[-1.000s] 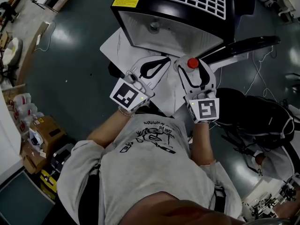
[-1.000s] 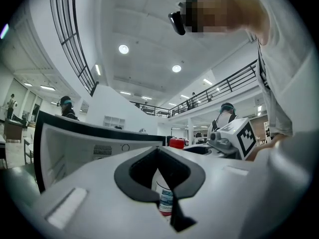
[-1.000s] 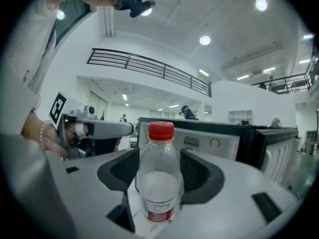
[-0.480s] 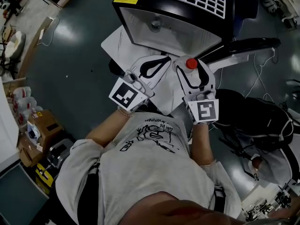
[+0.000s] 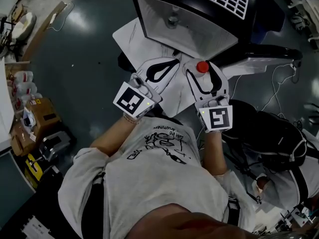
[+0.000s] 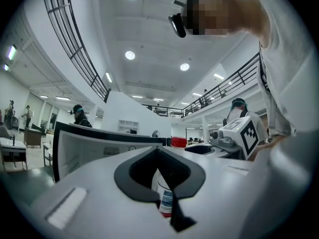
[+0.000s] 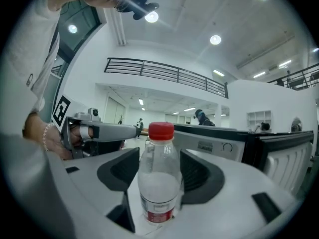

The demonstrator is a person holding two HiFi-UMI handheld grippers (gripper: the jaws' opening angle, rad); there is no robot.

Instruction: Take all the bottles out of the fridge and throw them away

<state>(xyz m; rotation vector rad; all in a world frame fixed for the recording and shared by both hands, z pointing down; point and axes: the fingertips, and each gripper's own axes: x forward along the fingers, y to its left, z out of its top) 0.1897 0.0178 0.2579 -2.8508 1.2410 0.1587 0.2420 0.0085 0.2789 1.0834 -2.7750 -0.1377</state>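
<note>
Grey T-shirt (image 5: 149,183) of the person fills the bottom of the head view, both forearms reaching fwd. R gripper (image 5: 203,78) is clamped on a clear plastic bottle (image 7: 158,183). It stands upright betw. the two jaws, pads touching it on both sides. It has a red cap (image 7: 161,131) on top, a red label low down, and the lower half looks whitish. The bottle is outside the fridge, just in front of its open mouth.

L gripper (image 6: 158,151) is just beside it, on the left, jaws together at the tips w/ only a slim slit betw. the pads. A small white bit w/ a blue-red label shows low in that slit; can't tell what it is.

Beyond both is the black fridge (image 5: 199,29), white inside, open twd. the person. Its black door (image 5: 264,51) stands out to the right. Cardboard boxes (image 5: 30,133) sit on the dark floor (image 5: 84,49) far left, well apart from the rest.
</note>
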